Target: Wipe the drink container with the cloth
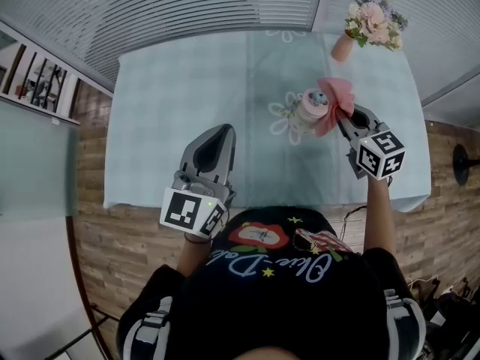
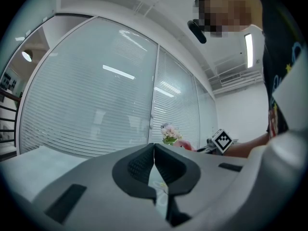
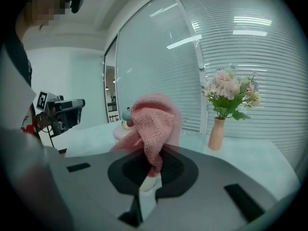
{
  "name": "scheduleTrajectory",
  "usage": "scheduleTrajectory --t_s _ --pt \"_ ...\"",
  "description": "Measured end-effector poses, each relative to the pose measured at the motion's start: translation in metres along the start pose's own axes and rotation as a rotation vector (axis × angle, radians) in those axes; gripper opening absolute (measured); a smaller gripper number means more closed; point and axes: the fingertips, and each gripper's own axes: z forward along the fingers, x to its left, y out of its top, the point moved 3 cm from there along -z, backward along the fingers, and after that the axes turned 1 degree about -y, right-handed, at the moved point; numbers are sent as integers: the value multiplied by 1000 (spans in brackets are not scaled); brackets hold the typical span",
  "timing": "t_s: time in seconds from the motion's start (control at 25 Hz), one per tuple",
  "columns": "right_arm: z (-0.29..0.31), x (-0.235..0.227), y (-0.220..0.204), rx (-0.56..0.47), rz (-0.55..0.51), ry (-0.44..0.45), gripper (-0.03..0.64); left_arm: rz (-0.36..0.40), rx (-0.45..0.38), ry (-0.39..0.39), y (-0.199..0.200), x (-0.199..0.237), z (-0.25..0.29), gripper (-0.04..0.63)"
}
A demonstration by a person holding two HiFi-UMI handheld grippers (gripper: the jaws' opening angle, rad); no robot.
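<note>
A pale pink drink container [image 1: 308, 111] with a small figure on its lid stands upright on the table [image 1: 187, 126], right of centre. My right gripper [image 1: 349, 114] is shut on a pink cloth [image 1: 334, 103], which lies against the container's right side. In the right gripper view the cloth [image 3: 154, 124] rises from the shut jaws and hides most of the container [image 3: 124, 124]. My left gripper [image 1: 223, 135] is shut on nothing and hangs over the table's near left part, well apart from the container. The left gripper [image 2: 154, 150] points toward the blinds.
A slim pink vase of flowers [image 1: 371, 22] stands at the table's far right corner, seen also as the vase [image 3: 216, 133] beside the cloth. Window blinds [image 1: 195, 6] run behind the table. Wooden floor [image 1: 112, 238] lies along the near edge.
</note>
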Motion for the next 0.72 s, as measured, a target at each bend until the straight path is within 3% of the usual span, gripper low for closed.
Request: scheduleTrajectory --t_s 0.2,0.72 --pt "12 3 -5 70 -90 13 15 -8 5 15 0 2 3 5" --pt "32 -5 -32 181 -118 27 15 -26 25 40 -7 10 13 5"
